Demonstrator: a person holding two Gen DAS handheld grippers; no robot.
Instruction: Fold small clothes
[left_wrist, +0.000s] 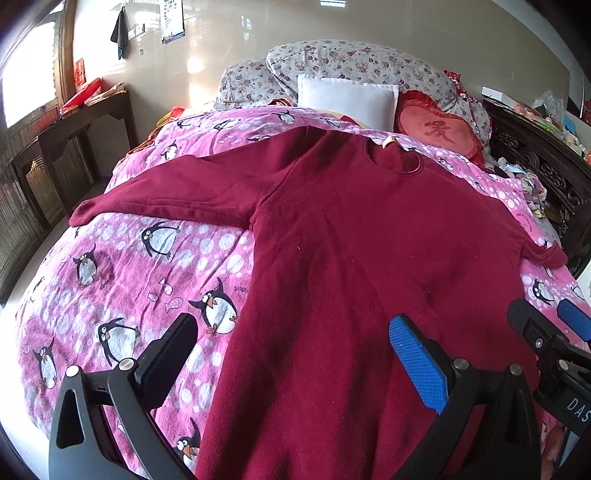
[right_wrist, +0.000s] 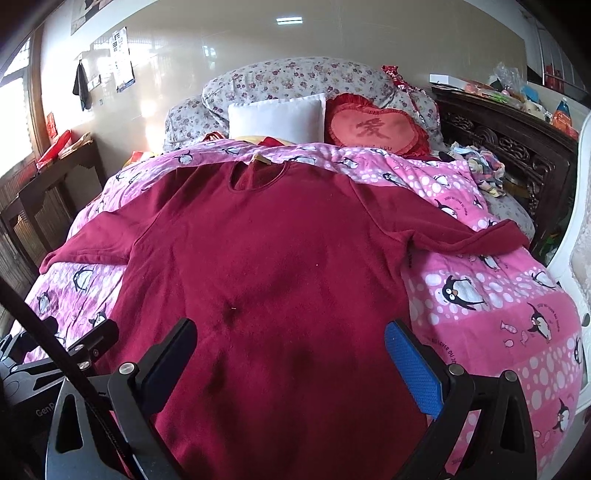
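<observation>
A dark red long-sleeved top (left_wrist: 362, 236) lies flat and face up on the pink penguin quilt (left_wrist: 122, 266), neck hole toward the pillows and both sleeves spread out. It also shows in the right wrist view (right_wrist: 273, 251). My left gripper (left_wrist: 295, 332) is open and empty above the top's lower left hem. My right gripper (right_wrist: 291, 339) is open and empty above the lower middle of the top. The right gripper also shows at the right edge of the left wrist view (left_wrist: 546, 325).
A white pillow (right_wrist: 277, 118), a red heart cushion (right_wrist: 373, 129) and floral pillows (right_wrist: 295, 81) lie at the head of the bed. A dark carved headboard (right_wrist: 506, 147) with clutter stands on the right. A dark wooden side table (left_wrist: 77, 125) stands on the left.
</observation>
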